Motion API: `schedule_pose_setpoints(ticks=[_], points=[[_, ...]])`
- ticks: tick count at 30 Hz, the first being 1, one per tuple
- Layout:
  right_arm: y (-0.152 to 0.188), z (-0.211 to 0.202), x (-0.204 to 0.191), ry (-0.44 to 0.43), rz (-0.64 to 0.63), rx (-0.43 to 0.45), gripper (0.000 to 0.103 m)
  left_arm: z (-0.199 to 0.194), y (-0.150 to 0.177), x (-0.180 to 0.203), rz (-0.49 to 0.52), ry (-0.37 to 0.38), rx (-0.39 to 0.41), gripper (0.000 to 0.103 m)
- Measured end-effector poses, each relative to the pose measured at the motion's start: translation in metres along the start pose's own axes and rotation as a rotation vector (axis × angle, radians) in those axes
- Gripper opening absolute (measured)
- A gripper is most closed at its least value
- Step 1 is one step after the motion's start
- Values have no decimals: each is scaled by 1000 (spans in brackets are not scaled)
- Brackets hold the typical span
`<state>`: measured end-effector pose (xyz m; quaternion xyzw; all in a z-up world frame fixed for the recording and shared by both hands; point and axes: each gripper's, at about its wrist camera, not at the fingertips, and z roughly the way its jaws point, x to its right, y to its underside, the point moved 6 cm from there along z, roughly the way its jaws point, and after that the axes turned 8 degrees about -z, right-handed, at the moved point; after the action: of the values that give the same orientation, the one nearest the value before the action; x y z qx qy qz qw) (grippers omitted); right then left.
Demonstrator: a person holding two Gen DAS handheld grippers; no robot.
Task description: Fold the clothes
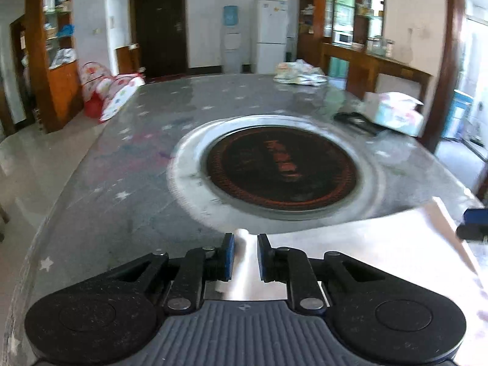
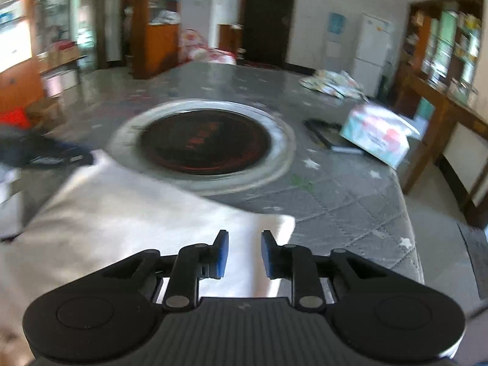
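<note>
A white garment (image 1: 381, 244) lies on the grey star-patterned table cover at the near edge. In the left wrist view a raised fold of it stands between my left gripper's (image 1: 245, 241) blue pads, with small gaps on both sides. In the right wrist view the same white garment (image 2: 128, 213) spreads to the left, and my right gripper (image 2: 242, 239) hovers over its right corner with its pads apart and nothing between them. The right gripper's tip (image 1: 474, 224) shows at the right edge of the left view. The left gripper (image 2: 45, 155) shows dark and blurred at the left edge of the right view.
A round dark hotplate in a metal ring (image 1: 280, 167) sits mid-table. A tissue pack (image 2: 376, 137) and a black frame (image 2: 323, 131) lie at the right. A bundle of patterned cloth (image 1: 297, 73) lies at the far end. Shelves, a fridge and a door stand behind.
</note>
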<state>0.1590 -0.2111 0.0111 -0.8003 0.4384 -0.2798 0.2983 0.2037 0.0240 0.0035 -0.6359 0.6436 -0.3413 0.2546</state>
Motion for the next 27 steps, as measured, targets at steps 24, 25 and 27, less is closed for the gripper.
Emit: schedule_pose_setpoints(ticks=[24, 25, 27], points=[[52, -68, -161, -375, -430, 29, 5, 2, 42, 70, 184, 199, -118, 19], [52, -68, -162, -374, -431, 32, 3, 2, 42, 70, 183, 198, -118, 19], [56, -76, -164, -393, -449, 35, 2, 2, 42, 70, 183, 197, -117, 19]])
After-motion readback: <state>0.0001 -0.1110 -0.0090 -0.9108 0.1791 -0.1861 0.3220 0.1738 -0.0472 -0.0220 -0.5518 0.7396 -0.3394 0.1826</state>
